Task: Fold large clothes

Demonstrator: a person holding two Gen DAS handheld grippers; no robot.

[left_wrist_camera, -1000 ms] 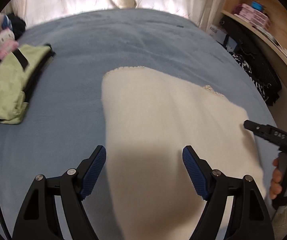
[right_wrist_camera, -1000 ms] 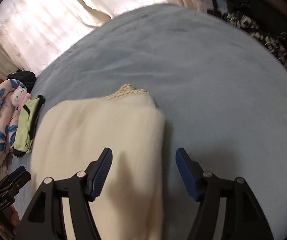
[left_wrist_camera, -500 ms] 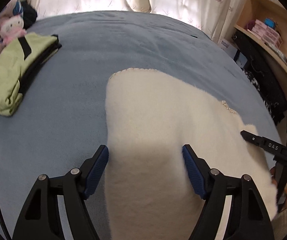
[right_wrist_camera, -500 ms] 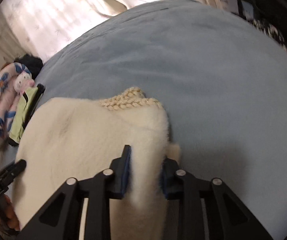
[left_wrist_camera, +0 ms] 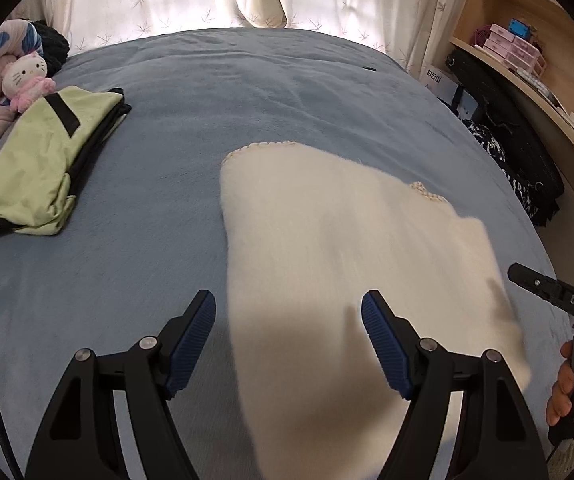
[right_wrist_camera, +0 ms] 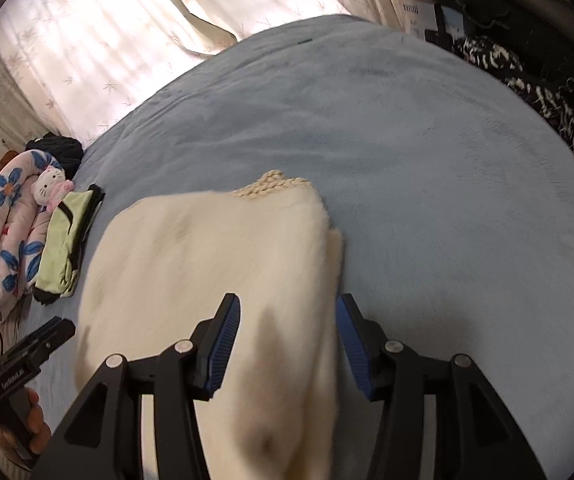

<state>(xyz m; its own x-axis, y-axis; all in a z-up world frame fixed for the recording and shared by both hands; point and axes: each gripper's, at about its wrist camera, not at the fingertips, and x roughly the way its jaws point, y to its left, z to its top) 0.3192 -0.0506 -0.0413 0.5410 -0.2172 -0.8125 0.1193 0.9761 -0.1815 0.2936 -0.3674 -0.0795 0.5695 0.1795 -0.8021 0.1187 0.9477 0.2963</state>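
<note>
The cream sweater (left_wrist_camera: 351,248) is laid folded at the near middle of the blue bed (left_wrist_camera: 247,92), with both the left gripper (left_wrist_camera: 287,340) and the right gripper (right_wrist_camera: 287,340) spread, the latter's jaws just opened off its right edge, so little beyond tidying seems left.

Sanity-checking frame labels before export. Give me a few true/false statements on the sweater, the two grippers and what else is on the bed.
1. The cream sweater lies on a blue bed cover. True.
2. The left gripper is clamped on the sweater. False: its jaws stand wide apart above the cloth, pads clear of it.
3. A folded green garment lies apart from the sweater, near a plush toy. True.
4. The right gripper is fully shut. False: its jaws have just been opening; the sweater's edge sits between them, and the pads do not press it.
5. The green garment lies on top of the sweater. False: bare cover separates them.
</note>
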